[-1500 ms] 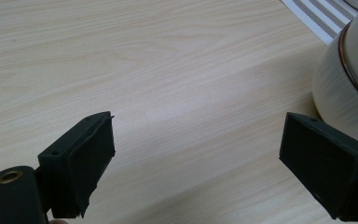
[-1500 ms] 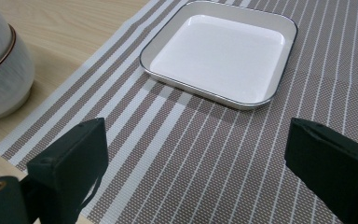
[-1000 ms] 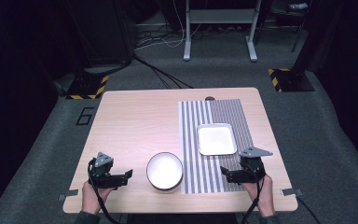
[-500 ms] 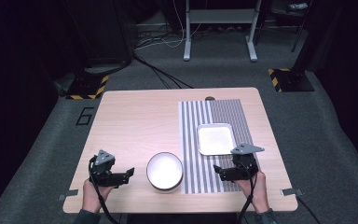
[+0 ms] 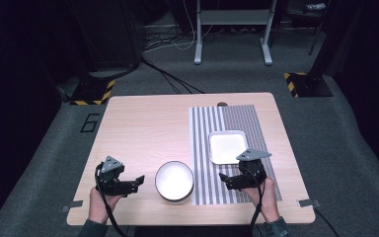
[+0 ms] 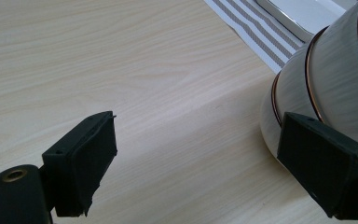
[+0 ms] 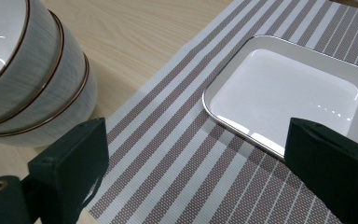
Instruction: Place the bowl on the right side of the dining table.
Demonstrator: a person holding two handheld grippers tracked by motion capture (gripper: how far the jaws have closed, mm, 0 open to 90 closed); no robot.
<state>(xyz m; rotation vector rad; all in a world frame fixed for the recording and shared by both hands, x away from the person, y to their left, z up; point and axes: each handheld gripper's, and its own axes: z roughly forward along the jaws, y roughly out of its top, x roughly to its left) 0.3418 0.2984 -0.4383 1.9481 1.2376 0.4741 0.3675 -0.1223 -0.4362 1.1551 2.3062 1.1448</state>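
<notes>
The stack of bowls (image 5: 174, 181) is sitting near the table's (image 5: 143, 123) front edge, roughly midway along it, half on bare wood and just touching the left border of the striped mat (image 5: 229, 148). From the gripper views it looks like three nested bowls (image 7: 23, 79), glazed white with a faint brushed grey grain and a thin brown line at each rim. They are probably ceramic: stiff, smooth, fairly heavy as a stack, and likely to chip or slip if knocked. The glaze is offering little friction, so the thin top rim is the sensible place to pinch, one jaw inside and one outside; a squeeze on the rounded wall would likely slide off.

The left gripper (image 5: 139, 180) is lying low just beside the stack on its left, jaws spread wide and holding nothing, with the bowls' side (image 6: 307, 79) showing next to one jaw. The right gripper (image 5: 223, 178) is resting on the mat to the stack's right, also spread and empty. Behind it, a shallow square white plate (image 5: 228, 146) with rounded corners is sitting on the mat, whose woven surface (image 7: 177, 154) is looking coarse and flexible.
</notes>
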